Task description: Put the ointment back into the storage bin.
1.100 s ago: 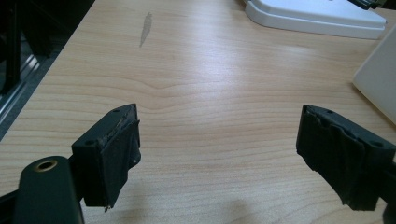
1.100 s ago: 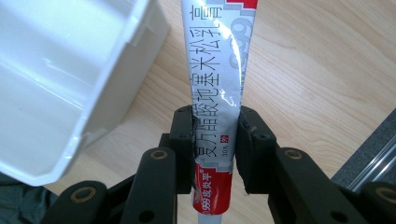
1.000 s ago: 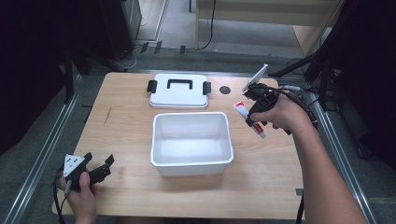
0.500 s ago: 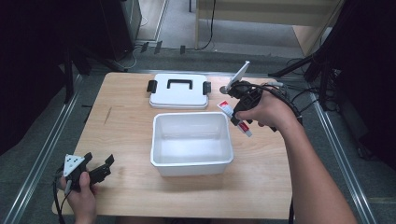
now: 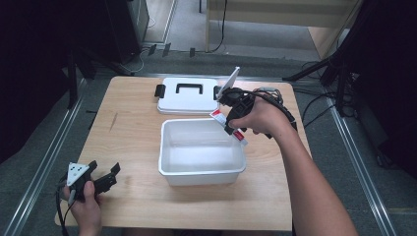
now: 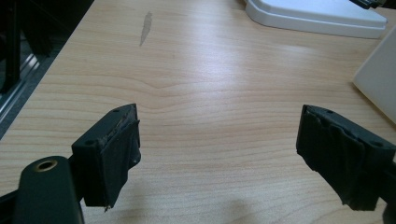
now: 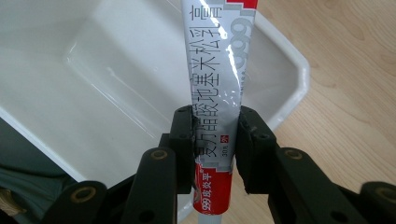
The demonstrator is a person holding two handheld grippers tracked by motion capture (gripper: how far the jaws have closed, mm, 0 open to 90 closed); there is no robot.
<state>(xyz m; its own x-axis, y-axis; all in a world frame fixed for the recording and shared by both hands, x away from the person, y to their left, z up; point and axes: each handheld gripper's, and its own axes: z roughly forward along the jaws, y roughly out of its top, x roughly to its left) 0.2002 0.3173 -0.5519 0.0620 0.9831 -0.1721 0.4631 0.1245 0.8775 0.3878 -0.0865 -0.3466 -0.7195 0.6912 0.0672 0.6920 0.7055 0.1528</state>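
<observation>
Our right gripper (image 7: 215, 140) clamps a silver-and-red tube (image 7: 215, 79) over the rim of the white tub (image 5: 201, 152) at the table's (image 5: 133, 132) centre. Chinese characters, "999" and "30" are legible on the tube. Behind the tub lies its white lid (image 5: 188, 96) with a black handle. Our left gripper (image 5: 101, 179) rests wide open, empty, near the table's front-left corner.

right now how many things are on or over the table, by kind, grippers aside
bin: 1
lid: 1
tube: 1, in the right gripper
total: 3
</observation>
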